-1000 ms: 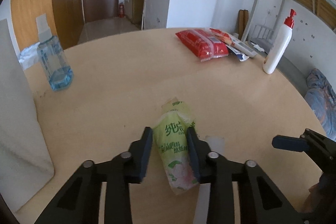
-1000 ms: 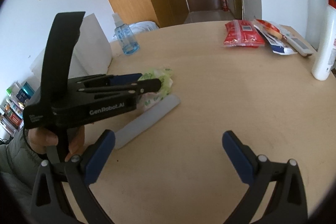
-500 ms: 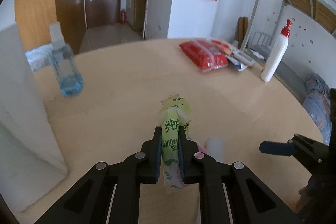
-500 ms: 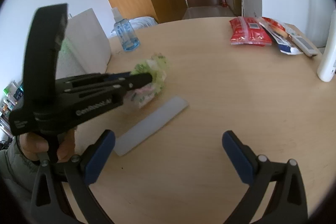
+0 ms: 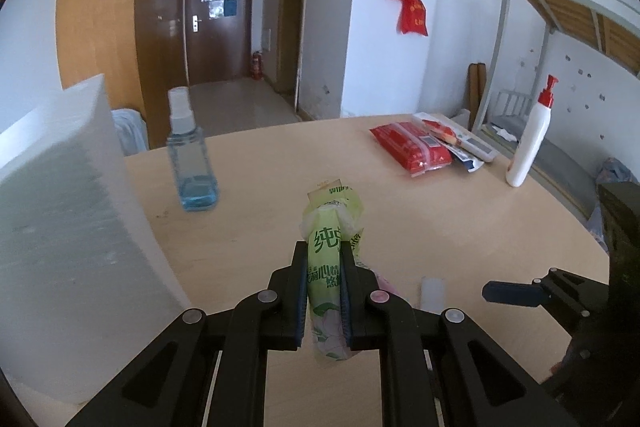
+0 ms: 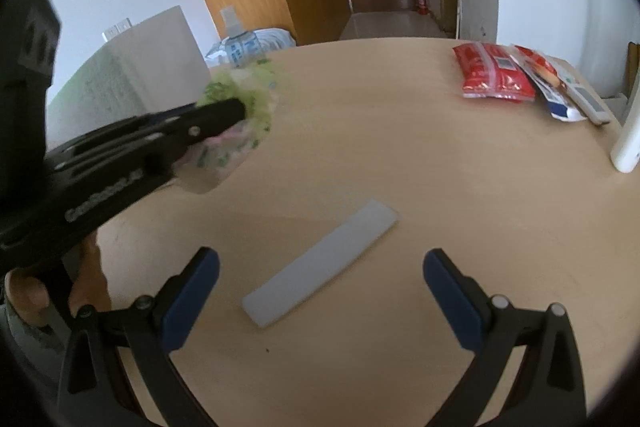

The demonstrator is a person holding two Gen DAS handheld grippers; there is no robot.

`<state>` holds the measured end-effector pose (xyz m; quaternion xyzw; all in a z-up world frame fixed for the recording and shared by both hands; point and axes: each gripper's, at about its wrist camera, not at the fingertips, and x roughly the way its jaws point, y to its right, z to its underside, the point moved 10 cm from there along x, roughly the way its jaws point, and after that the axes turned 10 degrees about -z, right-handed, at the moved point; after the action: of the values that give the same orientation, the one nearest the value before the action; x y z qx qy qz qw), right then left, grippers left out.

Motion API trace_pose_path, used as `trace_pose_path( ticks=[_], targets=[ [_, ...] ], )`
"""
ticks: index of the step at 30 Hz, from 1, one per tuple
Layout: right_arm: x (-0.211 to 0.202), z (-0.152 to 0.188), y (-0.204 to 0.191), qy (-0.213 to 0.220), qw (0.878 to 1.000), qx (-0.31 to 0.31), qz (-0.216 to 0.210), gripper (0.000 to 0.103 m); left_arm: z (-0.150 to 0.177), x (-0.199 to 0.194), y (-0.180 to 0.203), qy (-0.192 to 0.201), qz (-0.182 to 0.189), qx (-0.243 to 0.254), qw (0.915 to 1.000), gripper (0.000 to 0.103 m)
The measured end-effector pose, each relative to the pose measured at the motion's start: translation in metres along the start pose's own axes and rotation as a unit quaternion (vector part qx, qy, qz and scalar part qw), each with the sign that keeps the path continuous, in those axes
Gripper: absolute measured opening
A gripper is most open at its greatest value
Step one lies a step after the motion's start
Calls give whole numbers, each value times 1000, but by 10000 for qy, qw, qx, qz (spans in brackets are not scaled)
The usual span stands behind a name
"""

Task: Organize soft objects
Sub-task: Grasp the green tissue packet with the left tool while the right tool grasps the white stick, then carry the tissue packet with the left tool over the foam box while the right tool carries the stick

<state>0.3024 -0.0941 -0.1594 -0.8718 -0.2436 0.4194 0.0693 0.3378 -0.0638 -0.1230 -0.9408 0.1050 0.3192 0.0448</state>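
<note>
A soft green tissue pack point(image 5: 332, 215) is pinched between the fingers of my left gripper point(image 5: 323, 251), which is shut on it. The pack hangs clear of the round wooden table point(image 5: 440, 219). In the right wrist view the same pack point(image 6: 240, 135) looks crumpled and blurred at the left gripper's tip point(image 6: 224, 113), with a hand gripping the handle below. My right gripper point(image 6: 320, 261) stands wide open, low over the table. A flat white strip point(image 6: 332, 251) lies just ahead of its blue pads, not touched.
A tall white foam block point(image 5: 60, 227) stands at the table's left. A blue spray bottle point(image 5: 192, 163) is beside it. Red soft packs point(image 5: 412, 147) and flat packets lie at the far right, near a white pump bottle point(image 5: 528, 143).
My left gripper closed on the green pack and lifted it off the table, carrying it up and away from the white strip. The right gripper stayed open and shifted slightly.
</note>
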Motion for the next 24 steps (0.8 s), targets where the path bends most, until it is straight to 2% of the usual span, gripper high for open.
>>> trace_pose_path(
  ticks=[6, 11, 12, 13, 20, 21, 24],
  targets=[
    [8, -2, 0, -78, 9991, -9, 408, 99, 1, -14, -14, 172, -28, -37, 9998, 15],
    [19, 0, -1, -279, 9951, -138, 943, 78, 1, -24, -23, 279, -9, -57, 9996, 15],
    [22, 1, 0, -328, 9946, -115, 979, 68, 2, -25, -24, 292, 6, -50, 9996, 15],
    [23, 2, 1, -335, 9942, -51, 1019, 64, 2, -26, -25, 307, 7, -45, 9995, 15],
    [23, 4, 8, -352, 9903, 90, 1344, 49, 3, -33, -26, 394, 47, 1, 9992, 15],
    [23, 4, 7, -339, 9902, 104, 1352, 43, 4, -34, -26, 395, 51, 9, 9992, 15],
    [20, 9, 0, -340, 9894, 89, 1406, 36, 5, -36, -27, 424, 83, 1, 9991, 15]
  ],
)
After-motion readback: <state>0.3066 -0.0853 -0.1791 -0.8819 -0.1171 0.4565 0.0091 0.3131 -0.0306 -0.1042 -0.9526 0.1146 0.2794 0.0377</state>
